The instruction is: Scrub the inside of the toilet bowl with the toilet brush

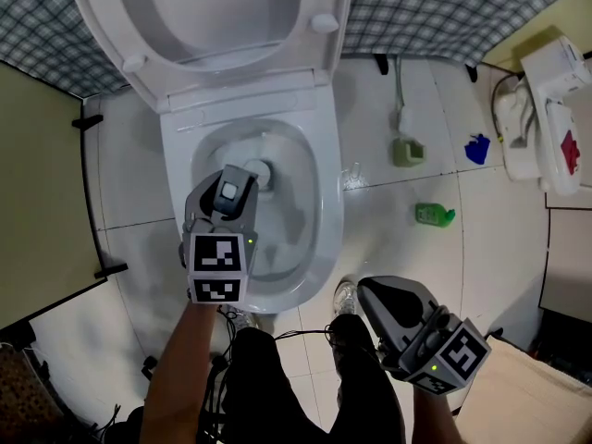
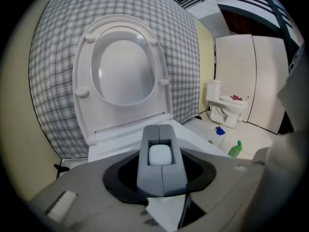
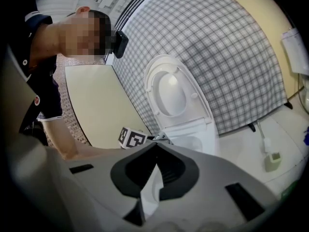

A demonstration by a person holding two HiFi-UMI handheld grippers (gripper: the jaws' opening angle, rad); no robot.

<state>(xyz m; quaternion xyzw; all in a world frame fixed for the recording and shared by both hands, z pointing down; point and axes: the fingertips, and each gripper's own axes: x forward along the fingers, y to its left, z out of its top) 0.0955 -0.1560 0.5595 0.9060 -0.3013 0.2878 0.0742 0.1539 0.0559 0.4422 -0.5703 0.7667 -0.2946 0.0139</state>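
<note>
1. The toilet brush (image 2: 160, 154) is pinched by its grey handle in the left gripper (image 1: 225, 200), which hangs over the toilet bowl (image 1: 305, 202); a white round part shows in the bowl just ahead of that gripper.
2. The raised lid (image 1: 203, 17) stands beyond it.
3. The right gripper (image 1: 375, 292) is pressed together and empty, outside the bowl; a green bottle (image 1: 433, 215) lies on the floor ahead of it.

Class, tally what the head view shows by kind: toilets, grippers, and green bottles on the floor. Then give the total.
Toilets: 2, the open toilet and a second toilet.
Grippers: 2, the left gripper shut on the toilet brush, and the right gripper.
Green bottle: 1.
Total: 5.
</note>
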